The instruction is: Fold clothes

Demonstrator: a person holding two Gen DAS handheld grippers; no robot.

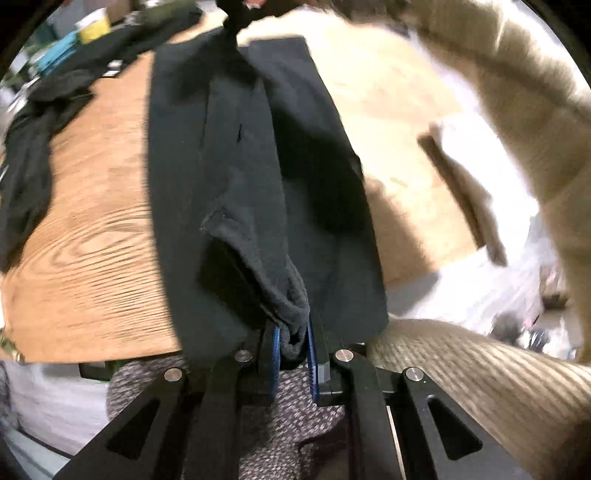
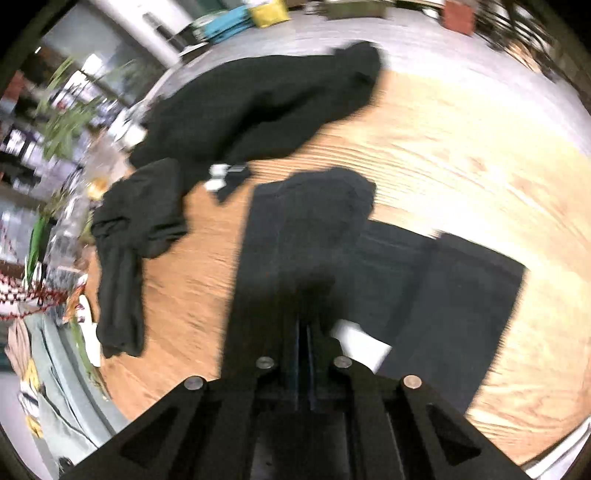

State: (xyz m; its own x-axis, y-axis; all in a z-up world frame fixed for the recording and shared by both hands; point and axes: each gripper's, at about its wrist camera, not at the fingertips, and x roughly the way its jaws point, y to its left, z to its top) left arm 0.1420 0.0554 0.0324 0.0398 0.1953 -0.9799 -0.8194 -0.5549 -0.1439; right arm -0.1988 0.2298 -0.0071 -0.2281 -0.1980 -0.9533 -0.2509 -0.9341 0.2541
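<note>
In the left wrist view, the left gripper (image 1: 293,341) is pinching a bunched hem of the dark garment (image 1: 255,177), which is stretching up the frame's centre over the wooden table (image 1: 96,206). In the right wrist view, the right gripper (image 2: 304,347) is pressed together, seemingly clamping the garment's other end, though blur obscures it. A fold is underway; next, both ends need laying down aligned.

A table (image 2: 461,155) of pale, strongly grained wood fills the middle of both views, brightly lit and washed out toward the right; beyond its far edge in the right wrist view runs a grey floor (image 2: 424,48); green leafy plants (image 2: 66,114) blur at the upper left; a yellow container (image 2: 269,13) and a blue object (image 2: 225,24) sit at the top; a white column (image 2: 147,27) stands beside them.
</note>
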